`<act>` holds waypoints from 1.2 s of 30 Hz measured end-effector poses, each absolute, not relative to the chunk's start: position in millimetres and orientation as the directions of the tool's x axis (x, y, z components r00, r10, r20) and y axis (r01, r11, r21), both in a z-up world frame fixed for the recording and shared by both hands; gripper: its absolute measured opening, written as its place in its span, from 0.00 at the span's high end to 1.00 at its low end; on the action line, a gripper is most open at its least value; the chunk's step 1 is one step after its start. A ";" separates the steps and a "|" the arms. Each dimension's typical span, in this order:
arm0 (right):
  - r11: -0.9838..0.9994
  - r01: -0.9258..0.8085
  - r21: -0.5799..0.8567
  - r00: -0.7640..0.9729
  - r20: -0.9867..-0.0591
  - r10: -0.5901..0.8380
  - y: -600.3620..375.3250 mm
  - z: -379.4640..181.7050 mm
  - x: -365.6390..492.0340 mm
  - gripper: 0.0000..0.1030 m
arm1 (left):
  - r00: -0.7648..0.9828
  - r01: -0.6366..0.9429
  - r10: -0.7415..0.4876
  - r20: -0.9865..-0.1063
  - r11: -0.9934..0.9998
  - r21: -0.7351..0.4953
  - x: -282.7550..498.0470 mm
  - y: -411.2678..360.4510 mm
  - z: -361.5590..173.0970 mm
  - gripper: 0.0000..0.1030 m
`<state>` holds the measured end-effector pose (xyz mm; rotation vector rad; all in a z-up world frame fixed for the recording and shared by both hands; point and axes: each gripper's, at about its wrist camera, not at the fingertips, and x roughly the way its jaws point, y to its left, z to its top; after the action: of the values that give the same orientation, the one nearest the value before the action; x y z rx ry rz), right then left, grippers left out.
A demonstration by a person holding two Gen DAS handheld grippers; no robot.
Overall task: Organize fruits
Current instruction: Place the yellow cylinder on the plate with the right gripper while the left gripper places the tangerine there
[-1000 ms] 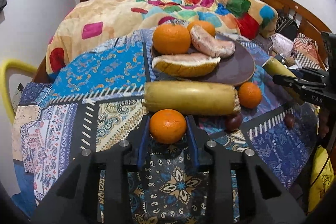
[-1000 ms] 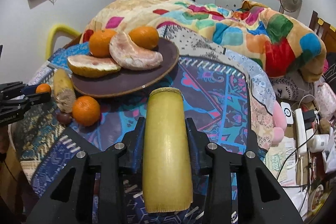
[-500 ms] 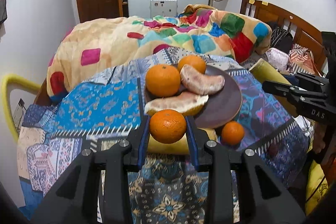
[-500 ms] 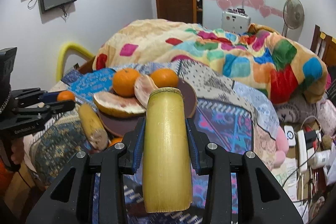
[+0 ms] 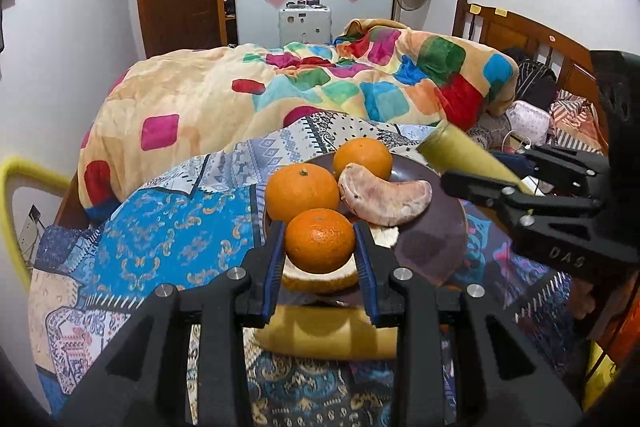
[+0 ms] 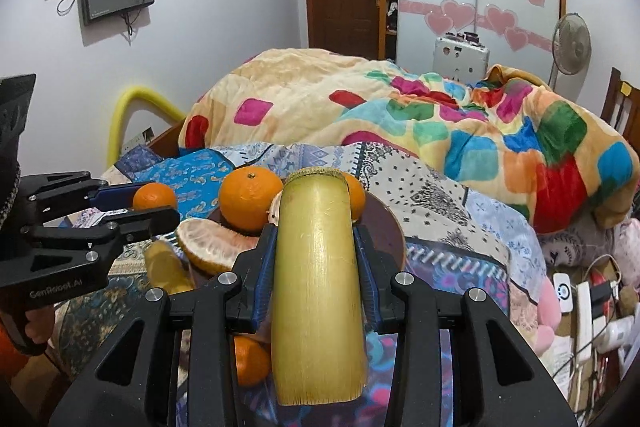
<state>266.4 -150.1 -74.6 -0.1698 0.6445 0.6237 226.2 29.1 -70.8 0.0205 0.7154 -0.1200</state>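
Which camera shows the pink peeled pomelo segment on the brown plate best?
Left wrist view: the pink peeled pomelo segment lies almost whole on the brown plate. In the right wrist view only a sliver shows.

Both claws, loaded, higher above plate

L wrist cam: close, facing plate | R wrist cam: same plate, from right
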 end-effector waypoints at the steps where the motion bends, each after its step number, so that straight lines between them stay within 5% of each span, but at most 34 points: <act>1: 0.805 -0.592 0.040 0.621 -0.613 0.488 -148.0 -76.3 269.3 0.67 | 0.747 0.115 -0.102 -0.657 0.993 -0.023 229.0 29.5 -71.8 0.67; 24: 0.792 -0.610 0.036 0.541 -0.711 0.449 -121.0 -106.8 300.1 0.67 | 0.661 0.119 -0.128 -0.739 0.991 -0.065 270.9 27.7 -101.4 0.67; 30: 0.791 -0.611 0.039 0.546 -0.703 0.456 -125.1 -102.2 295.8 0.67 | 0.662 0.113 -0.116 -0.740 0.992 -0.055 268.8 27.3 -100.1 0.52; 36: 0.790 -0.612 0.038 0.558 -0.686 0.466 -136.0 -89.1 283.9 0.67 | 0.672 0.088 -0.109 -0.732 0.994 -0.067 257.1 31.2 -91.5 0.48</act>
<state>283.9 -136.0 -89.1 -0.2145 0.7415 0.6414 257.1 31.2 -91.5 -0.0263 0.8260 -0.1107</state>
